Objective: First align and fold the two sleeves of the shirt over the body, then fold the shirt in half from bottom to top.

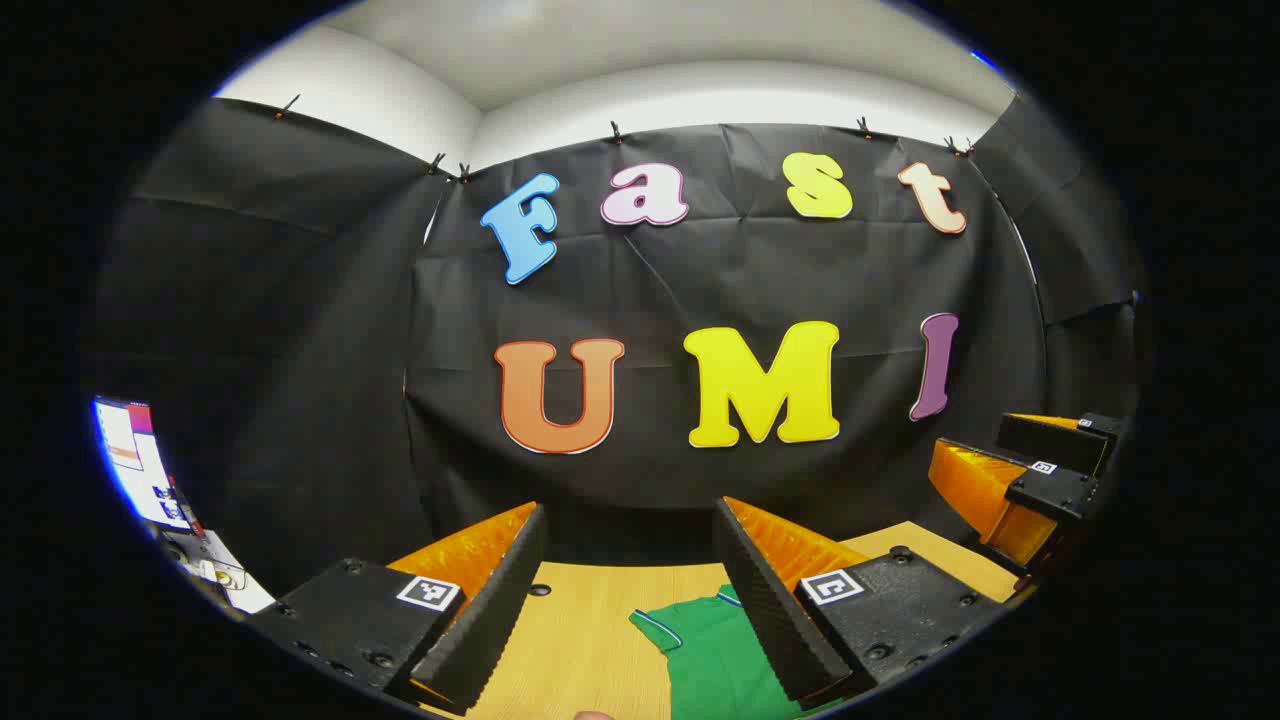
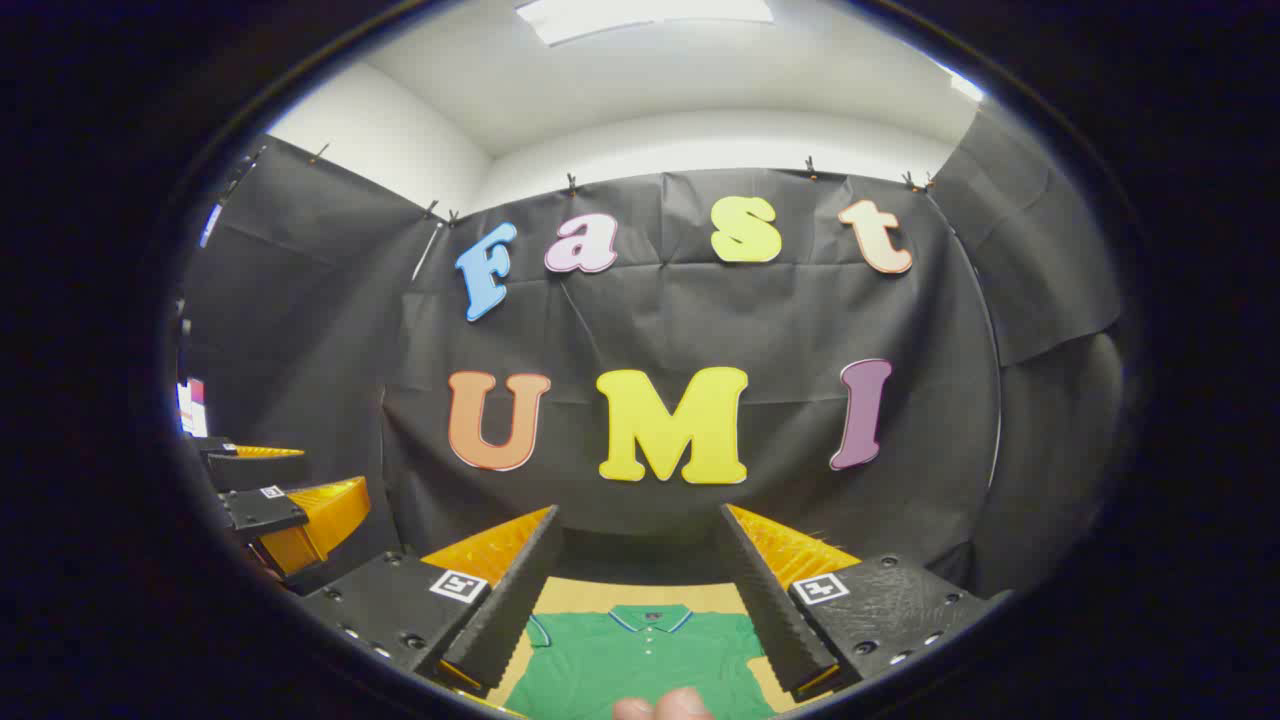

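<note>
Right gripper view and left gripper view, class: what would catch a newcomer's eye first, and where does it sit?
The green shirt stands out, lying flat on the wooden table with its collar toward the black cloth wall. The right tongs hang open above it, framing the collar. The left tongs, also open, hang over the table beside one sleeve.

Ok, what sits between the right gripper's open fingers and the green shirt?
Nothing but air and bare wooden table. In the right gripper view, the right gripper hangs open above the green shirt, collar showing between its fingers.
</note>
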A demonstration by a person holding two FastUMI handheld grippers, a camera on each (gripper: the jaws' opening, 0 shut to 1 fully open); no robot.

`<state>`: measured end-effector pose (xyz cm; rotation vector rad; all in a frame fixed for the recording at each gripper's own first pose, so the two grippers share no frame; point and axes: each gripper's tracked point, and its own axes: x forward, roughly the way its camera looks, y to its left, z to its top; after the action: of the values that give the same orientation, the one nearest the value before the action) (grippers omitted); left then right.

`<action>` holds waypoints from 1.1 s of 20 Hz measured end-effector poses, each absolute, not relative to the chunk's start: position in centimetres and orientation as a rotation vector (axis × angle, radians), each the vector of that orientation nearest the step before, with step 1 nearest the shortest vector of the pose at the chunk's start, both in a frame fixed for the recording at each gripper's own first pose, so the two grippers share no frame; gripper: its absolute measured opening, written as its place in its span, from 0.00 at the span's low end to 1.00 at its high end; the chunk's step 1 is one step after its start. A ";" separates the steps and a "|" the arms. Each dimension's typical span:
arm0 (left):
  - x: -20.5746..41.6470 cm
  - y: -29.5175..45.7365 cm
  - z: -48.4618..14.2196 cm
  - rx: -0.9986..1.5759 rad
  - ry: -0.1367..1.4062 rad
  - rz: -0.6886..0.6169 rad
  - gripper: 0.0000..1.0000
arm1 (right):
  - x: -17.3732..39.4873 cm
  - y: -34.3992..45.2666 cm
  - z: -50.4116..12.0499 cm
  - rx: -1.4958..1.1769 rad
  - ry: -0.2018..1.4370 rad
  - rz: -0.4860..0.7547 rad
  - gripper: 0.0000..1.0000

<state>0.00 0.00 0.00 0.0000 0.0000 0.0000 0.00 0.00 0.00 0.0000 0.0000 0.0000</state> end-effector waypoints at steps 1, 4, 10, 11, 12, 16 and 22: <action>0.2 0.0 0.0 -0.002 0.003 0.003 1.00 | 0.3 0.1 -0.2 0.000 0.003 0.003 0.95; 0.7 -0.2 -0.6 -0.016 0.013 0.001 1.00 | 1.1 -0.1 -0.6 0.003 0.016 0.006 0.94; 2.2 -1.2 -0.3 -0.002 0.014 -0.012 1.00 | 2.4 -0.8 -0.7 0.004 0.018 -0.003 0.95; 2.2 -1.2 -0.4 0.000 0.011 -0.011 1.00 | 2.6 -0.9 -0.8 0.005 0.020 -0.004 0.94; 2.3 -1.3 -0.4 0.000 0.010 -0.010 1.00 | 2.8 -1.0 -0.8 0.006 0.020 -0.005 0.94; 2.8 -1.2 -0.4 0.002 0.015 0.005 1.00 | 3.6 -1.4 -0.7 0.004 0.013 0.000 0.95; 3.6 -2.1 -1.3 -0.008 0.026 0.006 1.00 | 4.4 -2.9 -1.9 -0.007 0.041 -0.005 0.95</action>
<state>3.56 -2.13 -1.25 -0.0076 0.0263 0.0060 4.44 -2.88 -1.86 -0.0070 0.0412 -0.0054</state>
